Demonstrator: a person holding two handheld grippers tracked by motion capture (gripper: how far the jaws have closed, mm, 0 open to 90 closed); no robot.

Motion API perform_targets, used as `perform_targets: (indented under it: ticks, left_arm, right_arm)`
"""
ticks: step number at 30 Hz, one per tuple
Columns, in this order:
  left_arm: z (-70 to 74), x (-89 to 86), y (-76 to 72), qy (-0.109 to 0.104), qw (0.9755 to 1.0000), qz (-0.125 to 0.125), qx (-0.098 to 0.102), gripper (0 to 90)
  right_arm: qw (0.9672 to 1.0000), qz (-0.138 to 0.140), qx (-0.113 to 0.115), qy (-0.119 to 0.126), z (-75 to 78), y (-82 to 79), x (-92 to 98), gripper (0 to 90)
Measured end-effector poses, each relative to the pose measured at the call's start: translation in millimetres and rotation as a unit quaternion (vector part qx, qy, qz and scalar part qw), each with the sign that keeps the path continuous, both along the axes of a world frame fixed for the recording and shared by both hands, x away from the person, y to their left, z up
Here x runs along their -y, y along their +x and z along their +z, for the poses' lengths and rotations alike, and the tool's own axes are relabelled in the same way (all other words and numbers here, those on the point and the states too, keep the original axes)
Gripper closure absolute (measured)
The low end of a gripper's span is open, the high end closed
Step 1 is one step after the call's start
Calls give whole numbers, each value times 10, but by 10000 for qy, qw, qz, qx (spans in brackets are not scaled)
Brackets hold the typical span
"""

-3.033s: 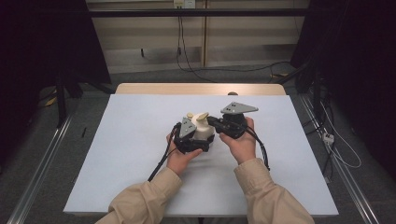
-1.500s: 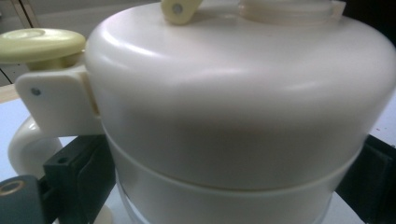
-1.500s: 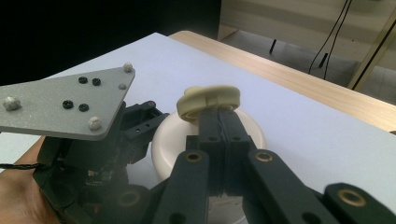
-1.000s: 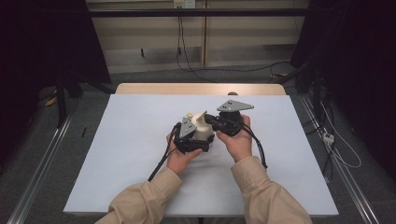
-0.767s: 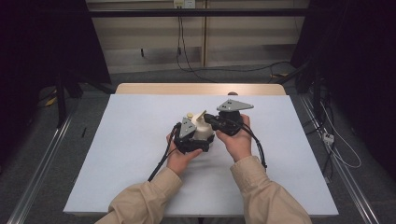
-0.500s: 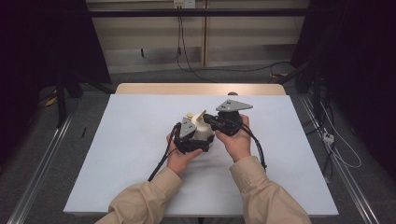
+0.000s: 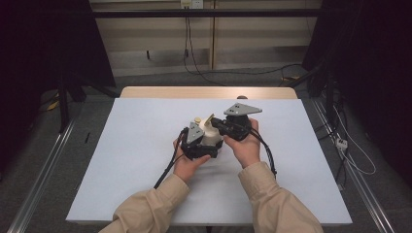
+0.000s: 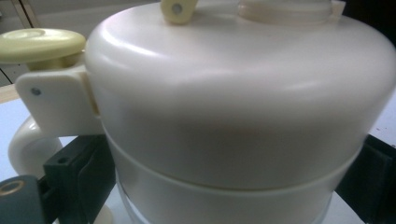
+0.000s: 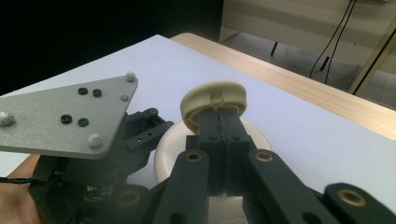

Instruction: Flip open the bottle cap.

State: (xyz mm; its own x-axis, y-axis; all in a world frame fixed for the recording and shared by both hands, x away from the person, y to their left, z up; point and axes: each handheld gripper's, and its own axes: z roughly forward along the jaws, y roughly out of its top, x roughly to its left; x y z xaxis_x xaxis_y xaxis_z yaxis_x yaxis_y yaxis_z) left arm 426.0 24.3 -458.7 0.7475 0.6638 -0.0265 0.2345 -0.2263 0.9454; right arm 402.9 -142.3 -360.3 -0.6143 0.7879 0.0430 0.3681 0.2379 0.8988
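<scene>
A cream white pot (image 7: pixel 212 137) with a looped handle (image 8: pixel 25 144) stands on the white table (image 7: pixel 131 145). My left gripper (image 7: pixel 208 141) is shut on its body, one black pad (image 8: pixel 86 179) pressing on each side (image 8: pixel 224 140). A pale yellow round lid (image 9: pixel 214 100) stands tilted on edge above the pot (image 9: pixel 164 142). My right gripper (image 9: pixel 219 119) is shut on a thin rib of that lid, and in the high view it (image 7: pixel 217 126) reaches in from the right. A pale yellow knob (image 8: pixel 37 44) sits on a bracket by the handle.
The left gripper's grey three-cornered plate (image 9: pixel 65 116) lies close beside the right jaws. The table's wooden far edge (image 7: pixel 209 92) runs behind the pot. Cables (image 7: pixel 167 170) trail from both grippers toward the person. Metal rails (image 7: pixel 43 165) and dark floor flank the table.
Since the oldest frame the right gripper has edged slightly left toward the pot. Over the last second both hands and the pot have stayed still.
</scene>
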Motion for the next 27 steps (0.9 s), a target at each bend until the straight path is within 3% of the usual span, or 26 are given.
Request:
perform_targets:
  ticks: [27]
  left_arm:
    - [0, 1, -2, -11, 10000, 17, 4, 49]
  right_arm:
    - [10000, -5, -6, 47, -14, 31, -27, 898]
